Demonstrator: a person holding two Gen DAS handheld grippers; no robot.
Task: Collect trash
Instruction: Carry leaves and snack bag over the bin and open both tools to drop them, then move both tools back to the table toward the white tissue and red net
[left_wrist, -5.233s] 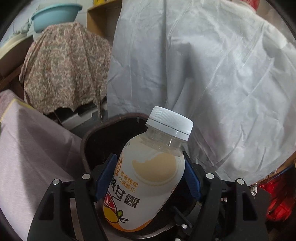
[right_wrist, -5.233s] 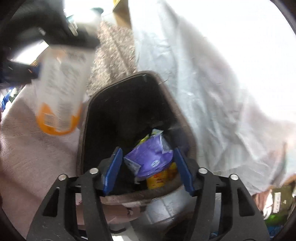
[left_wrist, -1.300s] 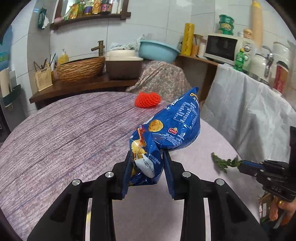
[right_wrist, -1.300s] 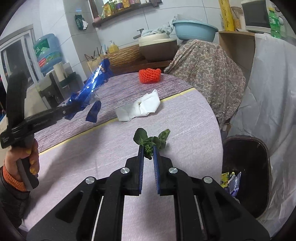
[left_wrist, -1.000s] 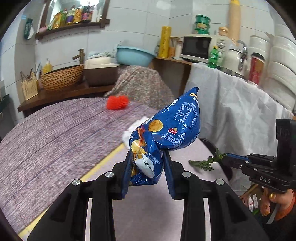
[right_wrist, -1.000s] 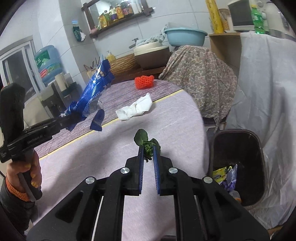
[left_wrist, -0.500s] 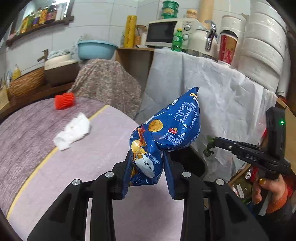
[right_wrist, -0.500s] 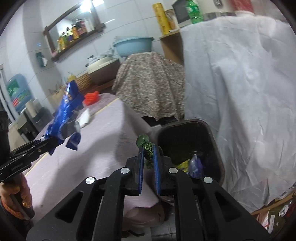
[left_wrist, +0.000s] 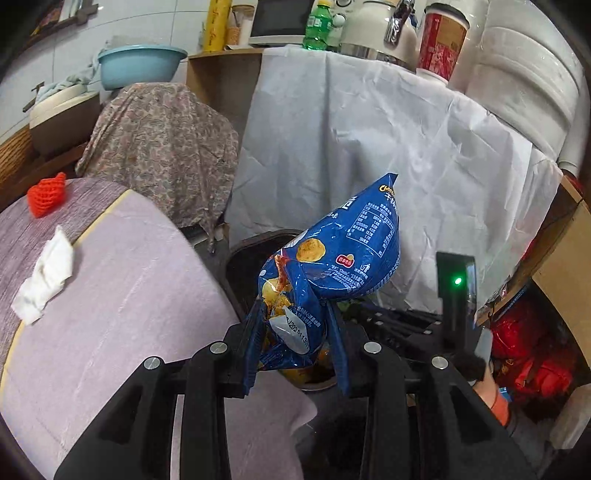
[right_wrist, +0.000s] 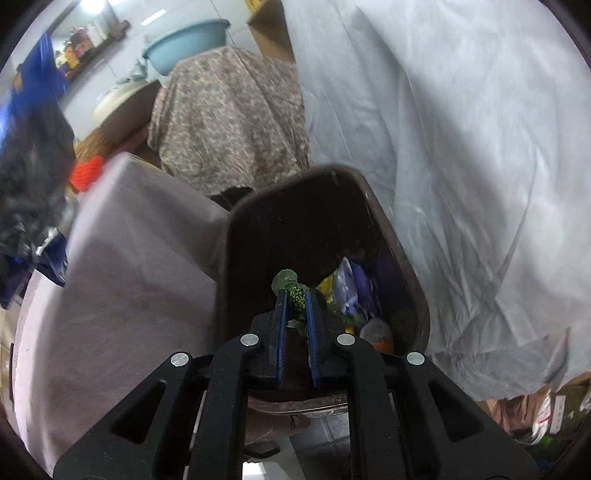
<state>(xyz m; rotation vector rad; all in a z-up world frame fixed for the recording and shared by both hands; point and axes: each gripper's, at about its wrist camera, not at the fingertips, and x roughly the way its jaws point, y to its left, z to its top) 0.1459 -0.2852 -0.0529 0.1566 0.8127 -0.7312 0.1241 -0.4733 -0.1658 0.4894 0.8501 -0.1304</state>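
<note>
From the left wrist, the left gripper (left_wrist: 295, 347) is clamped on the lower end of a blue snack bag (left_wrist: 332, 266), which stands up over the near rim of the dark trash bin (left_wrist: 255, 243) beside the tabletop (left_wrist: 110, 295); I would carry the bag further over the bin's mouth before letting go, since a light bag can catch the rim. From the right wrist, the right gripper (right_wrist: 295, 306) is nearly closed, pinching a green vegetable scrap (right_wrist: 291, 286) directly above the bin (right_wrist: 391, 229), so it looks ready to release straight down.
</note>
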